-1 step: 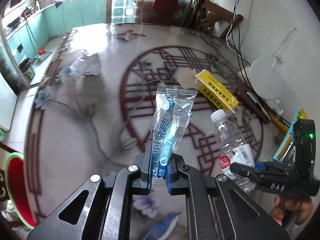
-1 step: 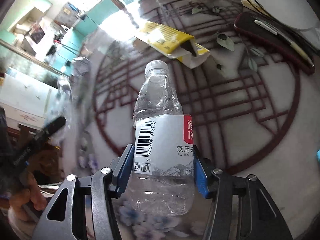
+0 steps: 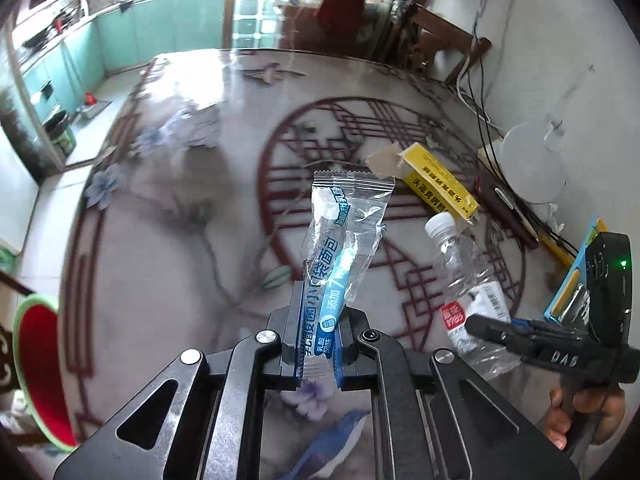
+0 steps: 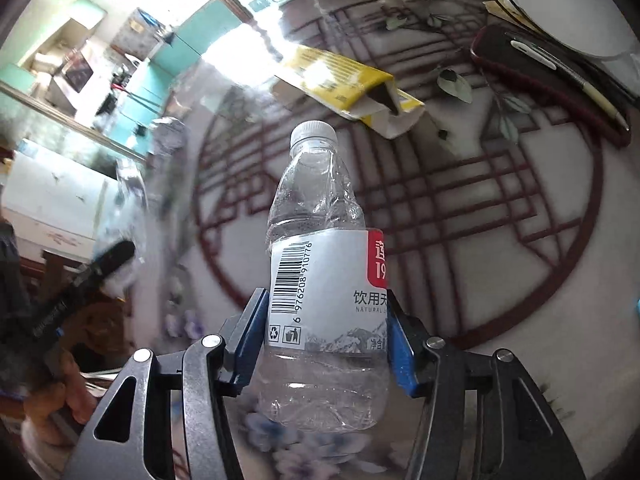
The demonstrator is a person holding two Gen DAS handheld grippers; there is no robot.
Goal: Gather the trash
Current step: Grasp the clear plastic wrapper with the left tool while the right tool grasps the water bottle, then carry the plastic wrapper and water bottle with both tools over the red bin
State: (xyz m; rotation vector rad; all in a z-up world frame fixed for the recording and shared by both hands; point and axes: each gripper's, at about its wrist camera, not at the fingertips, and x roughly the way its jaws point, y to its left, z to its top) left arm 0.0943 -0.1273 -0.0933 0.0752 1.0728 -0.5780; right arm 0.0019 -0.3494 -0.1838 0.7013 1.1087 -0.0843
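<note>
1. The left gripper had its jaws pressed together on the lower end of a clear snack wrapper with blue print. The pads pinched the film flat, and the rest of the wrapper stood up and away from the jaws toward 12 o'clock in the left wrist view.
2. The wrapper appeared to be clear of the table, held only by that pinch. I judged the pickup of this piece as done.
3. The right gripper was clamped on a plastic water bottle. Its blue pads sat on either side of the white label, and the capped neck pointed toward 12 o'clock in the right wrist view. The jaws read as easing a touch wider with the bottle between them, pads touching its sides.
4. A yellow carton, open at one end, lay on the table at about 1 o'clock from the wrapper. It looked like the next piece of trash, well apart from both grippers.
5. A red basin with a green rim showed at 9 o'clock, at the table's edge. It may serve as the bin; I could not be sure.
6. With both grippers full, dropping the loads seemed due. The thin film could slip out.
</note>
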